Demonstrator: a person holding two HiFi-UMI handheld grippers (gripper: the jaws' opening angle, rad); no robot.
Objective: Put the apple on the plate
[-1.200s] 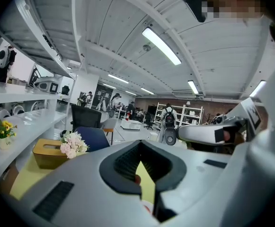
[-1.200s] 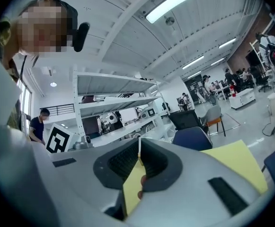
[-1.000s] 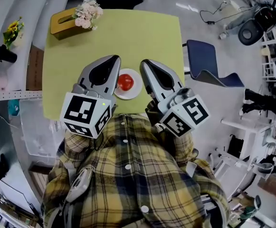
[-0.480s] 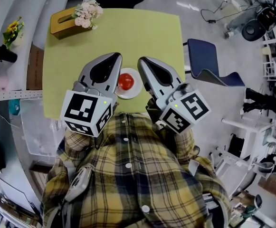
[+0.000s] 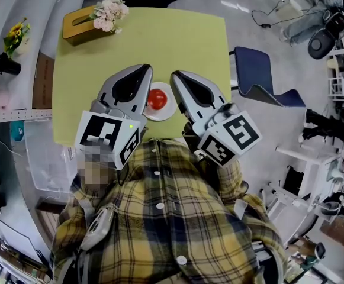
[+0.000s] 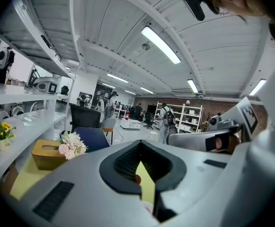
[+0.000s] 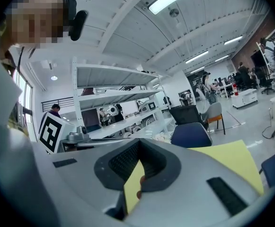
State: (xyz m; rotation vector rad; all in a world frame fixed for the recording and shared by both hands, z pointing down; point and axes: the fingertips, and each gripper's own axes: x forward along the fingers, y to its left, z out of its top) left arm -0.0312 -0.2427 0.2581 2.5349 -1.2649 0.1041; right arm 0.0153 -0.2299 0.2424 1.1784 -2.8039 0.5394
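Observation:
A red apple (image 5: 156,99) rests on a small white plate (image 5: 167,113) on the yellow-green table (image 5: 172,40), near its front edge. My left gripper (image 5: 143,70) hovers just left of the plate and my right gripper (image 5: 177,76) just right of it, both pointing away from me. Each has its jaws together and holds nothing. In the left gripper view, a sliver of the apple (image 6: 137,178) shows through the gap below the left gripper (image 6: 142,164). The right gripper view shows the same red sliver of apple (image 7: 140,193) under the right gripper (image 7: 139,167).
A tan tissue box (image 5: 77,25) with pink flowers (image 5: 108,10) stands at the table's far left corner. A blue chair (image 5: 257,76) sits right of the table. White shelving (image 5: 12,52) with a potted plant runs along the left. My plaid shirt fills the foreground.
The right gripper has drifted slightly toward the plate. The left gripper holds its place, and the apple stays on the plate.

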